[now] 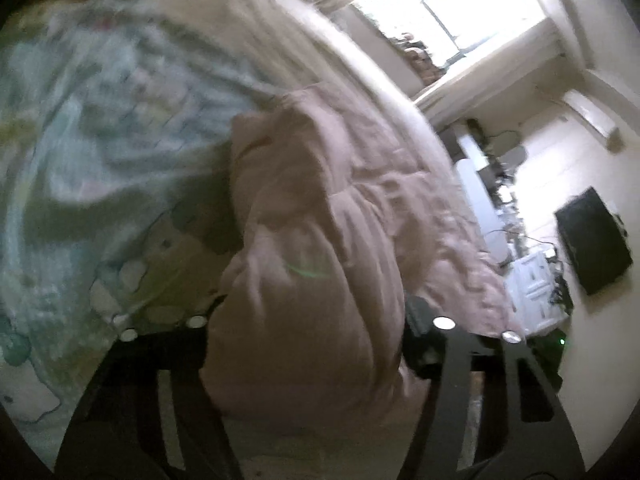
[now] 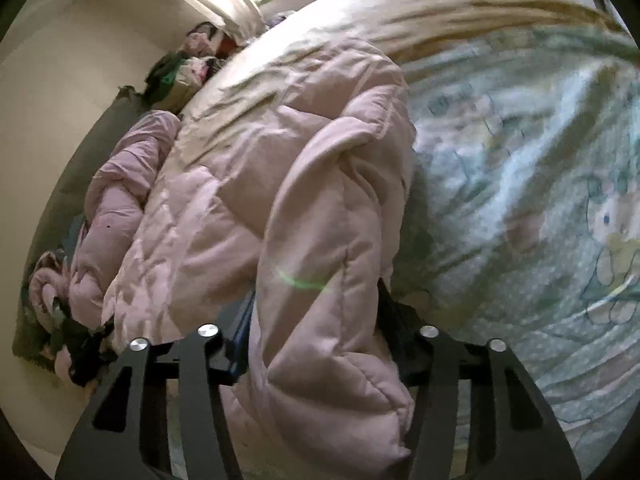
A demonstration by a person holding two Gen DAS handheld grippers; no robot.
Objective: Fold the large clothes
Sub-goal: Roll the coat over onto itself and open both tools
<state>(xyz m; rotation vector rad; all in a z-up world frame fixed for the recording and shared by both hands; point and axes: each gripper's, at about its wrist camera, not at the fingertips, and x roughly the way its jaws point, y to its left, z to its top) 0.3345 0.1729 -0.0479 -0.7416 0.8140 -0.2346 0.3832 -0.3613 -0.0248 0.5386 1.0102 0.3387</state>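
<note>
Thick folds of the pink quilted comforter (image 1: 304,280) filled the near part of my left wrist view, bunched right between the jaws of the left gripper (image 1: 308,328). Its jaws stood about half closed, pressing the padded fabric from both sides, so I had it clamped. On my other feed the right gripper (image 2: 316,336) was in the same state: jaws partly closed, squeezing another fold of the comforter (image 2: 320,240). From each grip, the comforter ran away across the bed, crumpled and heaped. Beside the comforter lay the pale green cartoon-print sheet (image 2: 540,200), touching its edge, and it showed on the left view too (image 1: 100,140), blurred. Beyond the comforter's far end I saw a pile of clothes (image 2: 188,68) against the wall. Past the comforter's other edge hung a dark wall screen (image 1: 592,240).
</note>
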